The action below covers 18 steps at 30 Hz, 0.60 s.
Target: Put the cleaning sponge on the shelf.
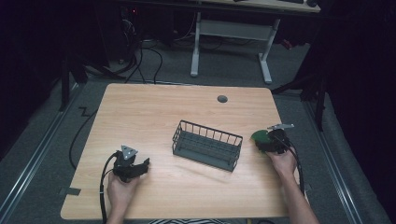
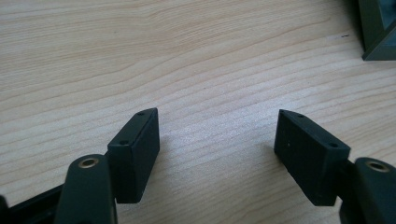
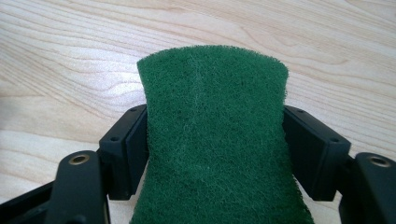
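Right gripper view: green scouring pad (image 3: 215, 140) between jaws, pinched at both sides.

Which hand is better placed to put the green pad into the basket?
Right: its hand-held gripper already has the pad between its jaws, beside the basket. The left one is open over bare table.

A light wooden tabletop (image 1: 154, 107) with rounded corners is seen from above, its pale grain shown close up in both gripper views. A dark wire basket (image 1: 207, 145) is set on it near the middle, slightly askew. A green scouring pad (image 3: 215, 144) is seen near the right edge. A small grey cap (image 1: 222, 99) is set flush into the far side.
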Each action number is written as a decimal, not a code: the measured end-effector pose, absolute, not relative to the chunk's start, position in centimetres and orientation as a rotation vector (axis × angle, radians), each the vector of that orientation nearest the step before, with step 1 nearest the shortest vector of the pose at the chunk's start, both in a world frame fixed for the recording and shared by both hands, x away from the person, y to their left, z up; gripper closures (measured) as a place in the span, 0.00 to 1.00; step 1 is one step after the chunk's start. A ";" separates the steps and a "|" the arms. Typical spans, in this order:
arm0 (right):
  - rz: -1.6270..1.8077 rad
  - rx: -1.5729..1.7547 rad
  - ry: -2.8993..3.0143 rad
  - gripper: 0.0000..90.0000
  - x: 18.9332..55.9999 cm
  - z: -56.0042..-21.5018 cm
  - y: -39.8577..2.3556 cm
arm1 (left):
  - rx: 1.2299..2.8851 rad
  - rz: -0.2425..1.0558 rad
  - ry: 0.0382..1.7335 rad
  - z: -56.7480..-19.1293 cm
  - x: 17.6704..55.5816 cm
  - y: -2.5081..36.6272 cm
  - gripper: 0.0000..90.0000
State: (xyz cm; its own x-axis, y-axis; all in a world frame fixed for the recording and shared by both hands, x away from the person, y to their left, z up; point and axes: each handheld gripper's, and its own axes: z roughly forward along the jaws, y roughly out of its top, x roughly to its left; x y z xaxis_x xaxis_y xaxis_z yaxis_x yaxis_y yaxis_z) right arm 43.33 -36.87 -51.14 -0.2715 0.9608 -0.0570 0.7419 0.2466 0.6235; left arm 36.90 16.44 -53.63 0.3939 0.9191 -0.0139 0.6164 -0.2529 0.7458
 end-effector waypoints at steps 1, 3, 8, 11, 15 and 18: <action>0.684 1.554 2.096 0.33 43.3 -51.1 -36.9 | 1.975 0.570 1.311 -53.6 36.9 16.4 0.35; 0.690 1.552 2.096 0.33 43.2 -51.0 -36.9 | 1.975 0.570 1.311 -53.6 36.9 16.4 0.35; 0.739 1.539 2.095 0.33 42.9 -50.6 -36.8 | 1.976 0.571 1.309 -53.6 36.9 16.4 0.35; 0.753 1.522 2.102 0.33 42.7 -50.3 -36.5 | 1.977 0.570 1.308 -53.6 36.9 16.4 0.35; 0.762 1.505 2.109 0.34 42.4 -49.9 -36.2 | 1.978 0.569 1.308 -53.6 36.9 16.4 0.35; 0.774 1.501 2.110 0.34 42.2 -49.6 -36.1 | 1.978 0.569 1.307 -53.6 36.9 16.4 0.35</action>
State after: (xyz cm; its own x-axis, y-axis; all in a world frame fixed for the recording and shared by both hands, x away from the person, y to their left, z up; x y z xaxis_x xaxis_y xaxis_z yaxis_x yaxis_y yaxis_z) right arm 42.21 -36.15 -49.58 -0.3174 0.9479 -0.0287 0.7043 0.2559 0.6621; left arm 36.89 16.39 -53.63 0.3972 0.9176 -0.0132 0.6159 -0.2559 0.7451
